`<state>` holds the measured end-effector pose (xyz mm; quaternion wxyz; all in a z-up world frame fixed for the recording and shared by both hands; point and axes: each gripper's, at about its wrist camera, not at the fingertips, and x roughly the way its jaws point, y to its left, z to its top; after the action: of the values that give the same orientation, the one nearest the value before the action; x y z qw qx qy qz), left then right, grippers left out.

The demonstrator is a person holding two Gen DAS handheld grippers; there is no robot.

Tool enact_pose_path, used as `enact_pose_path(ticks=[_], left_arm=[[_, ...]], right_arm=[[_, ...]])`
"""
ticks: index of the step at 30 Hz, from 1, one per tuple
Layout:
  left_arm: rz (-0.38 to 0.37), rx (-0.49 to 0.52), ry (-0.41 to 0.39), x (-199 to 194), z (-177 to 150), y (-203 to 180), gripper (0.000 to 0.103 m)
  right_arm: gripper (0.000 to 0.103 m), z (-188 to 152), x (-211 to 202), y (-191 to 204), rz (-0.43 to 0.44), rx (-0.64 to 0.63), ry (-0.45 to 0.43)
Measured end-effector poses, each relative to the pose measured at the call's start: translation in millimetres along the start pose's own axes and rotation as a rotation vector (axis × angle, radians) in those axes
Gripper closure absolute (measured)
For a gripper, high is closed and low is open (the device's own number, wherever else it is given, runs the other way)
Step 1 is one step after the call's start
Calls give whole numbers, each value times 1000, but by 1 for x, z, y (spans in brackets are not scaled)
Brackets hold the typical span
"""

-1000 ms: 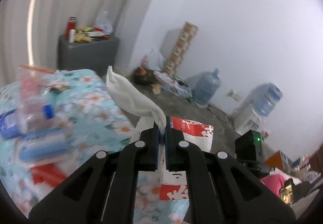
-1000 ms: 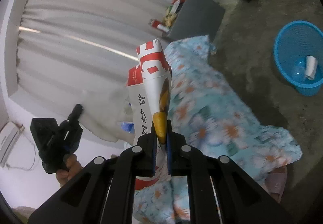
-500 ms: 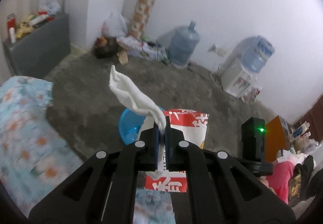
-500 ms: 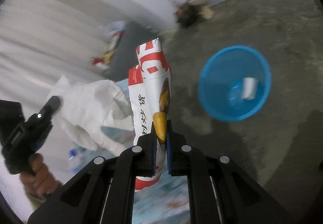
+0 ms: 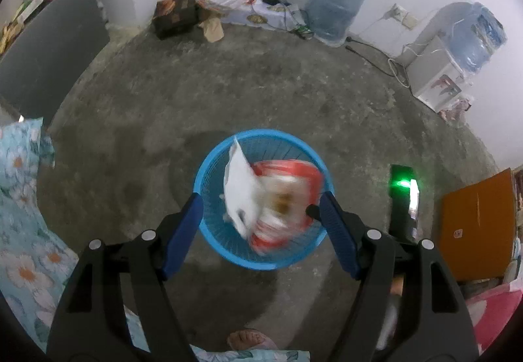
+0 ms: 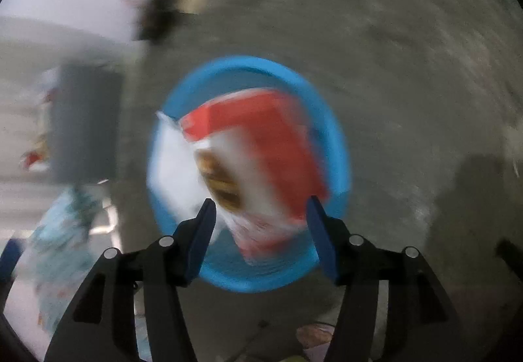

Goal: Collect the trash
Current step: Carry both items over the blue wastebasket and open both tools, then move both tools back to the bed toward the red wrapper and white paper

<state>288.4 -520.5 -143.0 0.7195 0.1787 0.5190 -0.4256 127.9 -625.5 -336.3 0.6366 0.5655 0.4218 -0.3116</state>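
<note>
Both pairs of tongs point steeply down over one blue basket [image 5: 261, 251] standing on the bare concrete floor [image 5: 228, 84]. The left tongs [image 5: 261, 215] are spreading apart, their blue pads [image 5: 183, 231] clear of everything; the right tongs [image 6: 260, 221] are likewise spreading, with nothing pressed between their pads [image 6: 201, 231]. Each is released.

Two pieces of trash show inside the ring of the basket's rim, both blurred: one white plastic bag [image 5: 240, 189] toward the rim's left side and one red-and-white snack packet [image 5: 287, 198] toward its right, the two overlapping. Whether they rest on the basket's bottom cannot be told. From the right wrist view the same pair appears, white bag [image 6: 175, 172] at the left and red packet [image 6: 271, 146] across the middle, within the basket's rim [image 6: 340, 149].

Along the far wall stand two large water bottles: one on the floor [image 5: 336, 9], one on top of a white dispenser [image 5: 434, 74]. One grey cabinet [image 5: 45, 61] is at the left, and one flowered bedsheet [image 5: 23, 215] hangs at the floor's left edge. One orange box [image 5: 477, 228] lies at the right. One bare foot [image 5: 245, 337] shows at the lower edge.
</note>
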Motion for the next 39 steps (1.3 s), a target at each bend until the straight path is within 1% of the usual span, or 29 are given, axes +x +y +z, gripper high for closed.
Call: enact_pose_path(ticks=[1,3,5,10,13,14,15,18,19,21,22,24,26,27,30,33,36,39], left_arm=[[-15,-3,-17,-3,-2,1,33],[-15,6,-35,-11,-5,3,33],[-16,5,-53,-20,-5,3,33],[-22,-3,-124,-68,-13,-4,33],[-26,-1,-165,-106,-22,-12,33],[-33,-4,-176,-119,-26,-14,33],[-48,-5,-190,-133,-31,-16,32],[-82,0,-245,-181,-54,-19,30],[-83,7,-267,-201,-65,-19,30],[-83,14,-300,-230,-83,-16,28],[-82,7,-322,-251,-98,-11,28],[-69,-25,-363,-281,-124,0,23],[-57,-59,-401,-306,-147,13,23],[-44,-85,-427,-323,-165,23,22],[1,-145,-488,-355,-203,45,21],[67,-238,-547,-385,-254,75,20],[121,-322,-570,-402,-293,100,20],[169,-423,-584,-416,-336,126,20]], right_arm=[[47,1,3,-8,-8,27,-3],[44,-1,-4,-15,20,43,-31],[42,-3,-20,-21,31,44,-78],[42,-19,-67,-23,57,18,-162],[42,-42,-99,-12,67,-27,-213],[41,-54,-110,-3,65,-51,-230],[41,-56,-120,1,63,-70,-242],[33,-88,-154,27,60,-171,-296],[32,-99,-166,35,61,-207,-313],[25,-119,-186,57,60,-294,-343],[24,-131,-196,68,55,-343,-360],[17,-151,-216,90,40,-432,-392],[12,-169,-234,111,25,-513,-426],[10,-182,-244,123,19,-555,-448],[7,-214,-267,151,25,-670,-471],[7,-245,-282,180,21,-776,-502],[7,-280,-291,209,-20,-881,-535],[7,-307,-293,226,-6,-979,-549]])
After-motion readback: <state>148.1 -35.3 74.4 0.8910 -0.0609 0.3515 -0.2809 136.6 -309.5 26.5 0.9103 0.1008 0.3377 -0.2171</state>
